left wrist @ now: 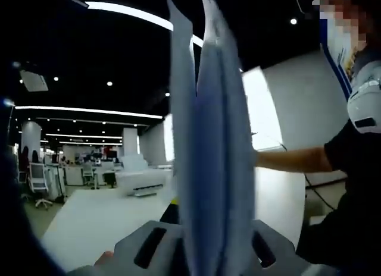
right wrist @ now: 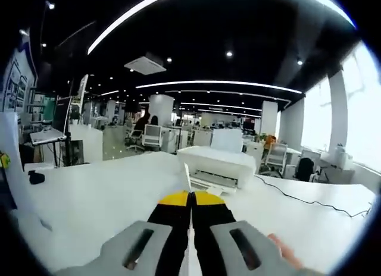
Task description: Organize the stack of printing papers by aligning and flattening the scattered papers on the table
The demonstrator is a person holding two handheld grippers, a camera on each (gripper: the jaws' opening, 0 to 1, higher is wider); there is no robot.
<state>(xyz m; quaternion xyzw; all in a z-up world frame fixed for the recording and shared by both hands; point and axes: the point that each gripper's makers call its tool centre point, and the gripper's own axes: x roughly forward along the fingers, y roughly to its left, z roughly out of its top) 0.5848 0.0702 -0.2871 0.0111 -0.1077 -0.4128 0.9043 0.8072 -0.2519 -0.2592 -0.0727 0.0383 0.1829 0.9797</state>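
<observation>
A stack of white printing papers [left wrist: 208, 139] stands on edge in the left gripper view, rising from between the jaws to the top of the picture. My left gripper [left wrist: 207, 231] is shut on it, and the sheets fan apart slightly at the top. In the right gripper view, my right gripper [right wrist: 191, 200] has its yellow-tipped black jaws pressed together on a thin white paper edge [right wrist: 186, 179], seen edge-on just above the tips. The white table [right wrist: 107, 198] lies below both grippers.
A white printer [right wrist: 217, 160] stands on the table straight ahead of the right gripper, with a black cable [right wrist: 309, 200] trailing to its right. A person's forearm [left wrist: 292, 160] reaches in beside the papers. A small black object [right wrist: 37, 178] lies far left.
</observation>
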